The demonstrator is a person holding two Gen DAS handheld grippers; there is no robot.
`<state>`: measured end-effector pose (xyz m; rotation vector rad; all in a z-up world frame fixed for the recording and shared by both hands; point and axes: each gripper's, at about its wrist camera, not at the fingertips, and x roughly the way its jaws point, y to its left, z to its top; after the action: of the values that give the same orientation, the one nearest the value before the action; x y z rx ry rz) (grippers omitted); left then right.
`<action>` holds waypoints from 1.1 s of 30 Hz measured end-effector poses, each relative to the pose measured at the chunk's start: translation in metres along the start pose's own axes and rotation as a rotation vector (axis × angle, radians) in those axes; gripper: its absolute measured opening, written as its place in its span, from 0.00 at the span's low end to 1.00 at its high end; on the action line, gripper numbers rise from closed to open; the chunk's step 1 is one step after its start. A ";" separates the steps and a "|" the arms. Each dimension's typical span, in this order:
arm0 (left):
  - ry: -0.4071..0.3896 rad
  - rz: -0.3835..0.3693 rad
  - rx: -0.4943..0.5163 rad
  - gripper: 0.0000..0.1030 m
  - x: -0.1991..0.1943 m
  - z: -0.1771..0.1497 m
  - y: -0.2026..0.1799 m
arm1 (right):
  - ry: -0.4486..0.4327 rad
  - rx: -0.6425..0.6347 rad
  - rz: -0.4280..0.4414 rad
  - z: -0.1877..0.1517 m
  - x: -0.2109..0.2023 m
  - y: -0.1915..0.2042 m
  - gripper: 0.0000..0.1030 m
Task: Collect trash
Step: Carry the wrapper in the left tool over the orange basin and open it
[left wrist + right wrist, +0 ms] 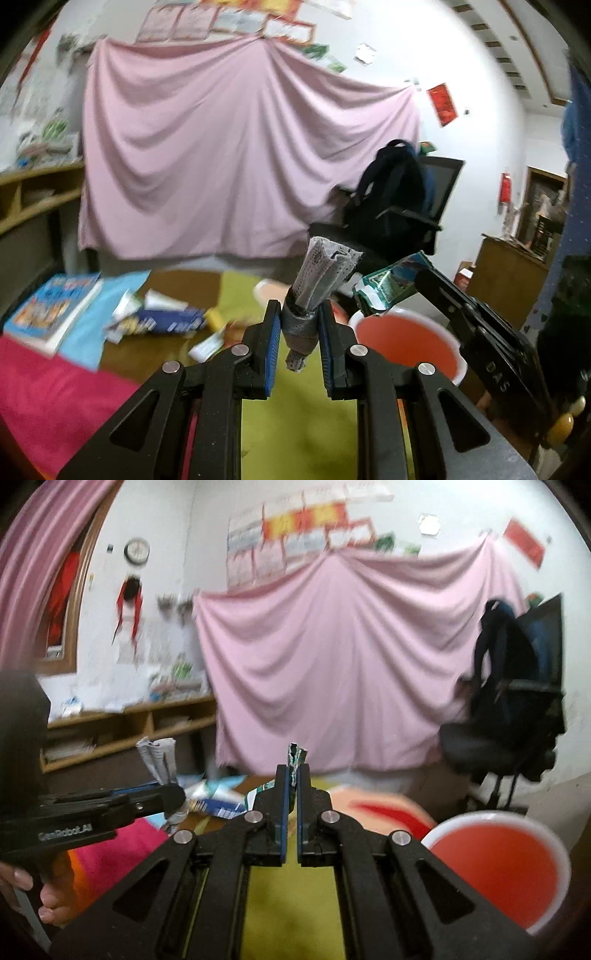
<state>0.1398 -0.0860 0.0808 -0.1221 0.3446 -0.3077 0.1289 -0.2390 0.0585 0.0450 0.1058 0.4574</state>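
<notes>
My left gripper [298, 325] is shut on a crumpled grey dotted wrapper [321, 275], which sticks up between the blue pads; the same wrapper [158, 757] and left gripper [173, 799] show at the left of the right wrist view. My right gripper [294, 775] is shut on a flattened teal and silver packet [296, 756], seen edge-on. In the left wrist view that packet [389, 284] hangs over the rim of a red bucket [406, 341] with a white edge, held by the right gripper [421, 277]. The bucket [498, 871] lies low right of the right gripper.
More scraps, a blue box [166, 321] and a picture book [51, 310] lie on the table [177, 288], over pink and yellow-green cloths. A pink sheet [229, 147] hangs on the far wall. A black chair with a backpack [399, 192] stands right. A hand [33, 897] holds the left tool.
</notes>
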 end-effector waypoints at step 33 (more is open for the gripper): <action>0.389 -0.261 -0.007 0.25 0.195 -0.007 -0.129 | 0.166 0.411 -0.446 -0.029 -0.028 -0.191 0.37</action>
<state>0.2761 -0.2704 0.0346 -0.1135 0.7178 -0.5909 0.1845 -0.4222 0.0191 0.3802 0.3645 -0.0135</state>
